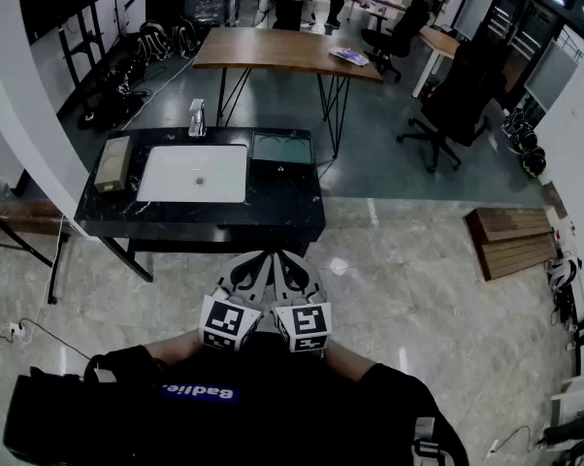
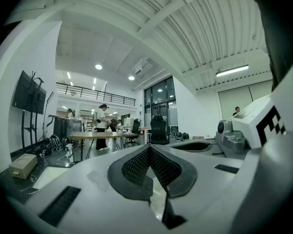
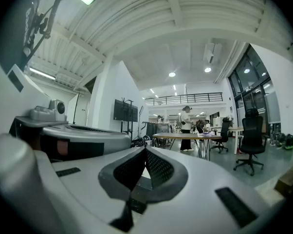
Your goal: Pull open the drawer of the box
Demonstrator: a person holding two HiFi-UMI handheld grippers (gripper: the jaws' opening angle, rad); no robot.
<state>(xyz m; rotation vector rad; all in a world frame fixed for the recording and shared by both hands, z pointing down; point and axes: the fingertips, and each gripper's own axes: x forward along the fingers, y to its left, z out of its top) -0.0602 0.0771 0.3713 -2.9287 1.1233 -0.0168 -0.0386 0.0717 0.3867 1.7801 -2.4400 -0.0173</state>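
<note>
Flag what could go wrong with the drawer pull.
1. Both the left gripper and right gripper are shut and short of the table; a shut jaw may just shove the box.
2. The box sits unheld by the table's left edge, so a pull could drag it.
3. No drawer handle shows yet.

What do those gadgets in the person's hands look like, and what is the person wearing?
The left claw and right claw are pale grey shells with dark, mesh-textured pads, each topped by a cube of black-and-white square markers. The sleeves are black.
</note>
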